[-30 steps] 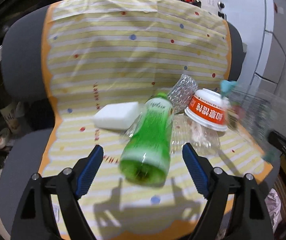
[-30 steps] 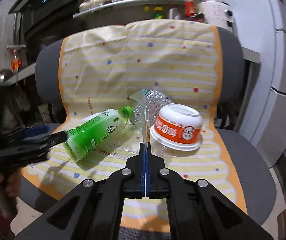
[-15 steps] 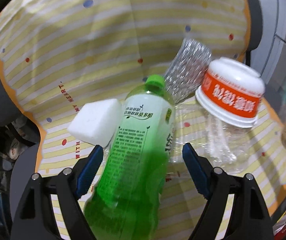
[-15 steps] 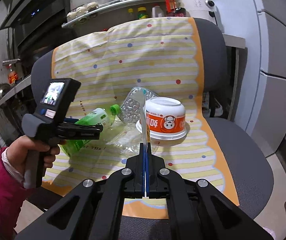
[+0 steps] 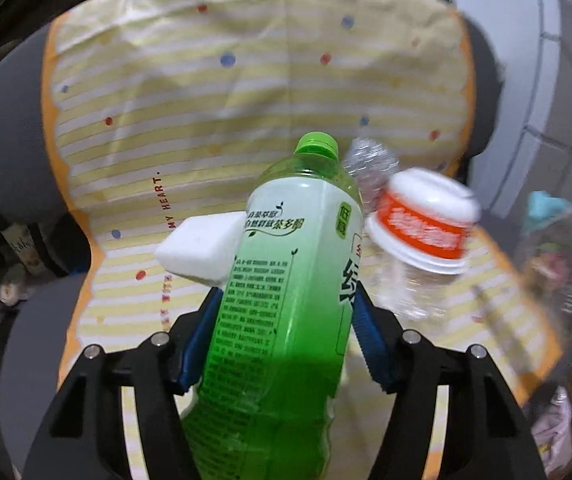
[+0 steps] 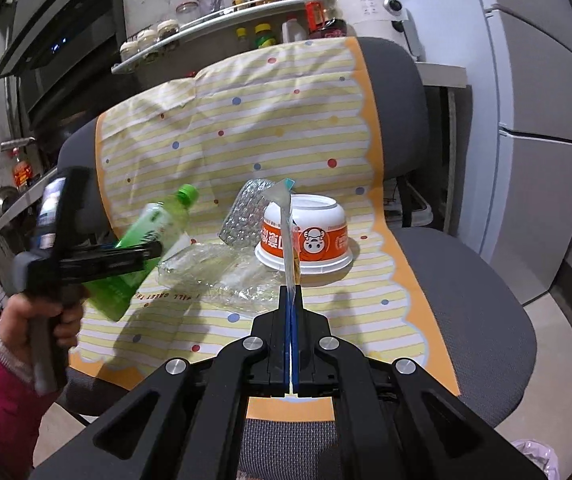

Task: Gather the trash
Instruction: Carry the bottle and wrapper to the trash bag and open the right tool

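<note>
My left gripper (image 5: 286, 316) is shut on a green plastic bottle (image 5: 282, 280) with a green cap, held tilted above the chair seat; the bottle also shows in the right wrist view (image 6: 146, 236). My right gripper (image 6: 290, 312) is shut on the edge of a clear plastic bag (image 6: 287, 232), which rises from the jaws. On the seat lie an upturned orange and white noodle bowl (image 6: 305, 232), a silver crinkled wrapper (image 6: 246, 216), crumpled clear plastic (image 6: 214, 268) and a white foam block (image 5: 200, 246).
The trash lies on a yellow striped cloth (image 6: 246, 128) draped over a grey office chair (image 6: 465, 300). A shelf with bottles and jars (image 6: 246, 4) stands behind it. A grey cabinet (image 6: 541, 120) is at the right.
My left gripper closed its jaws on the green bottle and lifted it off the seat, tilting it upward. My right gripper stayed shut on the bag and drew back a little.
</note>
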The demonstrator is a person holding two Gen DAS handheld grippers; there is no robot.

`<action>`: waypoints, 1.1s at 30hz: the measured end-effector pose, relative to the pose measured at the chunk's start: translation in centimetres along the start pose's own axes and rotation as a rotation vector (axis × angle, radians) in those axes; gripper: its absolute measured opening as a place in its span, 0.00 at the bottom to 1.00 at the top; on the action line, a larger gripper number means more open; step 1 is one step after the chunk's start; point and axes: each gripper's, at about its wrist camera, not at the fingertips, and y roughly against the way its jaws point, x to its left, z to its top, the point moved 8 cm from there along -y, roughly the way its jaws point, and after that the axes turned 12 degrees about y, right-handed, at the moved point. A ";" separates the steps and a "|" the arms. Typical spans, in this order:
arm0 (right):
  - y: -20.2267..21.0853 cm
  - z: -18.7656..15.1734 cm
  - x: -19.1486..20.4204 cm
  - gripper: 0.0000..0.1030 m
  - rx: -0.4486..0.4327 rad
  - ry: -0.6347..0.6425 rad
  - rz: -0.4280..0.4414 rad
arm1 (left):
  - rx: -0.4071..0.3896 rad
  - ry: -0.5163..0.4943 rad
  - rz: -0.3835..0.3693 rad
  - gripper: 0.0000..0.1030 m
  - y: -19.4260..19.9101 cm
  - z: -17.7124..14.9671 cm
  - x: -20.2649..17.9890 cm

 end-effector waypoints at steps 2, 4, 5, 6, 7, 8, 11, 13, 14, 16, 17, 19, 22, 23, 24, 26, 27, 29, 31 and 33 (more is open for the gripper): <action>0.7 -0.3 -0.3 0.00 -0.003 -0.011 -0.005 | -0.020 -0.008 -0.038 0.60 2.0 -1.2 -1.4; 1.6 -0.8 -0.9 0.00 -0.004 -0.030 -0.015 | -0.024 -0.011 -0.087 0.60 3.5 -2.7 -3.2; 2.1 -1.1 -1.2 0.00 -0.004 -0.038 -0.022 | -0.023 -0.015 -0.112 0.60 4.0 -3.4 -4.1; 2.8 -1.5 -1.5 0.00 -0.002 -0.043 -0.036 | -0.019 -0.020 -0.133 0.60 4.3 -4.1 -4.8; 3.4 -1.9 -1.9 0.00 0.000 -0.046 -0.051 | -0.011 -0.033 -0.164 0.60 4.7 -5.1 -6.2; 4.0 -2.3 -2.3 0.00 0.000 -0.049 -0.063 | -0.006 -0.042 -0.184 0.60 5.0 -5.8 -7.1; 6.8 -4.1 -4.1 0.00 0.010 -0.072 -0.123 | 0.009 -0.092 -0.259 0.60 5.8 -8.0 -10.6; 8.3 -5.2 -5.3 0.00 0.017 -0.087 -0.163 | 0.015 -0.128 -0.315 0.60 6.3 -9.5 -13.4; 9.1 -5.8 -5.9 0.00 0.021 -0.096 -0.184 | 0.016 -0.146 -0.333 0.60 6.5 -10.1 -14.5; 10.9 -7.2 -7.3 0.00 0.032 -0.119 -0.232 | 0.014 -0.194 -0.384 0.60 7.0 -11.5 -17.3; 11.6 -7.8 -7.9 0.00 0.039 -0.130 -0.254 | 0.013 -0.209 -0.404 0.60 7.2 -11.9 -18.1; 13.2 -9.4 -9.3 0.00 0.054 -0.158 -0.301 | 0.020 -0.255 -0.458 0.60 7.8 -13.3 -20.7; 15.0 -11.7 -10.9 0.01 0.076 -0.203 -0.352 | 0.031 -0.298 -0.507 0.60 8.3 -14.8 -23.0; 15.3 -12.1 -11.2 0.01 0.081 -0.213 -0.360 | 0.037 -0.312 -0.525 0.60 8.6 -15.5 -23.9; 15.6 -13.0 -11.6 0.01 0.093 -0.226 -0.374 | 0.041 -0.323 -0.536 0.60 8.7 -15.9 -24.5; 16.0 -14.7 -12.4 0.01 0.133 -0.254 -0.400 | 0.048 -0.337 -0.544 0.61 8.8 -16.5 -25.4; 16.1 -15.6 -12.8 0.01 0.149 -0.270 -0.405 | 0.052 -0.341 -0.547 0.61 8.8 -16.7 -25.8; 16.1 -17.1 -13.5 0.01 0.178 -0.304 -0.412 | 0.058 -0.345 -0.549 0.61 8.8 -17.0 -26.1; 15.6 -18.8 -14.4 0.02 0.221 -0.346 -0.417 | 0.066 -0.350 -0.548 0.61 8.7 -17.2 -26.4; 15.2 -20.4 -15.1 0.05 0.255 -0.396 -0.419 | 0.068 -0.355 -0.546 0.61 9.0 -17.5 -26.7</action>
